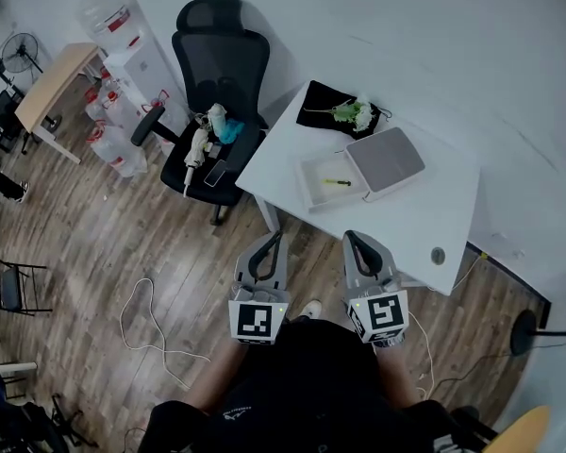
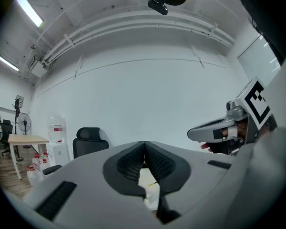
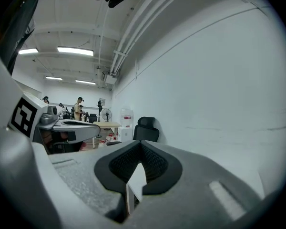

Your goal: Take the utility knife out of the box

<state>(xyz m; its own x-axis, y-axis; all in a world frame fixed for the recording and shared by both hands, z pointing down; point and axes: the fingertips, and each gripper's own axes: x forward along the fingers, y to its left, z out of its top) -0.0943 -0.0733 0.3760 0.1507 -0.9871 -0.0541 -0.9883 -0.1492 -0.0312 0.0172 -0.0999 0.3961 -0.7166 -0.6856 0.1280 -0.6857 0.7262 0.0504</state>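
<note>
Where the white desk carries an open box, the utility knife lies inside, a slim yellow-green sliver, with the grey lid just beside. The left claw and right claw hover level off the desk's near edge, both clenched on nothing. A black office chair stands beside the desk on the wood floor.

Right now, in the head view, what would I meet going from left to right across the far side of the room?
Wooden table → water dispenser → office chair → open box → grey lid.
</note>
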